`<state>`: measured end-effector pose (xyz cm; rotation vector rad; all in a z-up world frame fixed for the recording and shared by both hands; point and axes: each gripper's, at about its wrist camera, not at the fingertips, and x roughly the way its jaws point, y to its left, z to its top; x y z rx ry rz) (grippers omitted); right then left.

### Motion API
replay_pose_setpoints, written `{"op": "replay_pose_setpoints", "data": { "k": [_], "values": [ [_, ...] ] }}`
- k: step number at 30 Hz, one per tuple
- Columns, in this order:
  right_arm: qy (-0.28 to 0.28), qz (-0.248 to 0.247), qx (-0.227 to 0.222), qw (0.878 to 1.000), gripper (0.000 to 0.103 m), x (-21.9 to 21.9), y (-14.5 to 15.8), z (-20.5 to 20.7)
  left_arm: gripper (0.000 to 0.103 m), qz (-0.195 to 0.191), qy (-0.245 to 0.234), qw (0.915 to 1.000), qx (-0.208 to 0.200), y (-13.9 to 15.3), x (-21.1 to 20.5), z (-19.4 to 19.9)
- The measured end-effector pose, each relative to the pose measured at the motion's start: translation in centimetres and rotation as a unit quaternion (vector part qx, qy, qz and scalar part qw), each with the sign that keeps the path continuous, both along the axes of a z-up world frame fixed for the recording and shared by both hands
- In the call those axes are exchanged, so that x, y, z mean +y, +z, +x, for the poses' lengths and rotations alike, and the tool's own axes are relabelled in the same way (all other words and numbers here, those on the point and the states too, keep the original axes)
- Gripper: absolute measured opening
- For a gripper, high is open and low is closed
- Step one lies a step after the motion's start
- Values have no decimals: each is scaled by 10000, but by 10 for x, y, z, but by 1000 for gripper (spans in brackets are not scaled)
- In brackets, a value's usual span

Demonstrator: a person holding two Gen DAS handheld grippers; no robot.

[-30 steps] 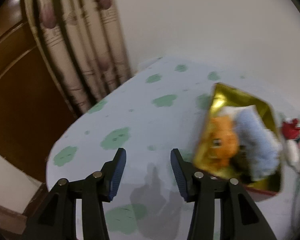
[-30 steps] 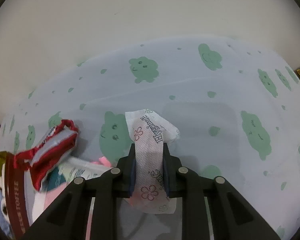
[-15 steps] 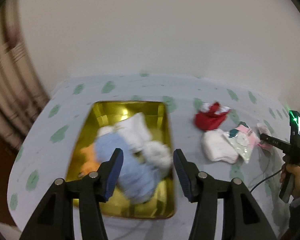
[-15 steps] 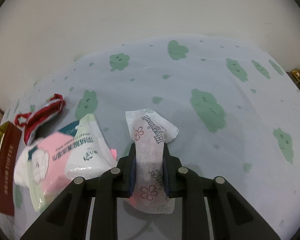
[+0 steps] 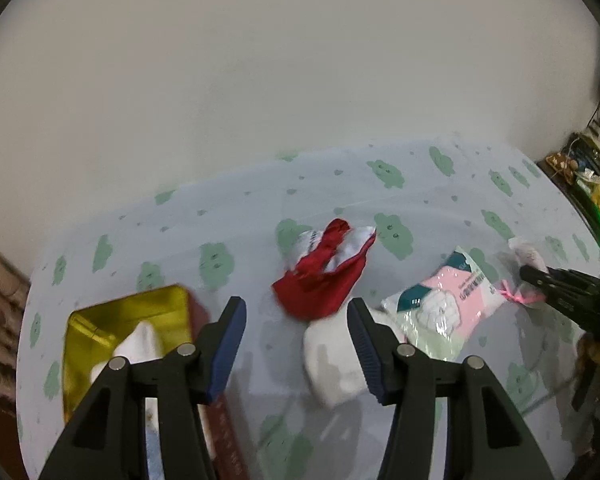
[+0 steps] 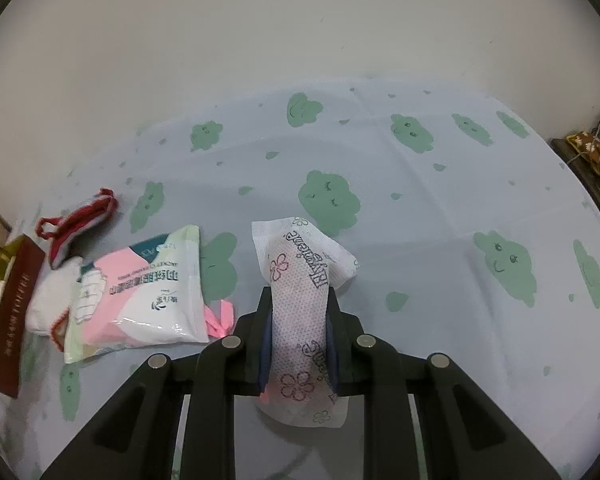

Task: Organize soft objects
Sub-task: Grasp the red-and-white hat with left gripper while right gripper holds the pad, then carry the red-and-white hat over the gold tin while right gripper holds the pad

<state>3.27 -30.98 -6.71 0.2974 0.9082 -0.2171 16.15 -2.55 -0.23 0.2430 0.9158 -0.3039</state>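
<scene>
My right gripper [image 6: 297, 334] has its jaws pinching one white sachet printed with pink flowers and dots [image 6: 300, 304], held upright between the blue pads, its top flopping toward 1 o'clock. My left gripper [image 5: 296, 344] has its jaws spread wide with nothing between them, hovering over the surface [image 6: 400, 240], a pale blue cloth with green cloud prints.

Out from the right jaws, at 9 o'clock, I see one glossy pink-and-white plastic packet [image 6: 140, 296] lying flat, a bit of pink ribbon [image 6: 220, 318] at its near corner. Beyond it, still toward 9 o'clock, sits one white soft bundle [image 6: 50, 300], touching the packet's edge.

From the left jaws, one red-and-white fabric pouch [image 5: 324, 276] lies at 12 o'clock, just past the white bundle [image 5: 332, 360]. At 9 o'clock is one gold-lined tin with a red outer wall [image 5: 100, 332], holding white soft items whose count I cannot tell.
</scene>
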Motion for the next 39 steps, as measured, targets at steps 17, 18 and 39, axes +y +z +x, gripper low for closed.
{"op": "replay_pose_setpoints", "data": {
  "k": [17,18,39],
  "values": [
    [96,-538,-30,9985,21,3,-11,-8,55,924,-1005,9884,671,-43,-64,50],
    [98,-537,-27,9985,21,3,-11,-8,55,979,-1067,9869,717,-46,-68,53],
    [153,-604,-1,9981,26,7,-8,-6,27,1194,-47,9886,911,-89,-62,94]
  ]
}}
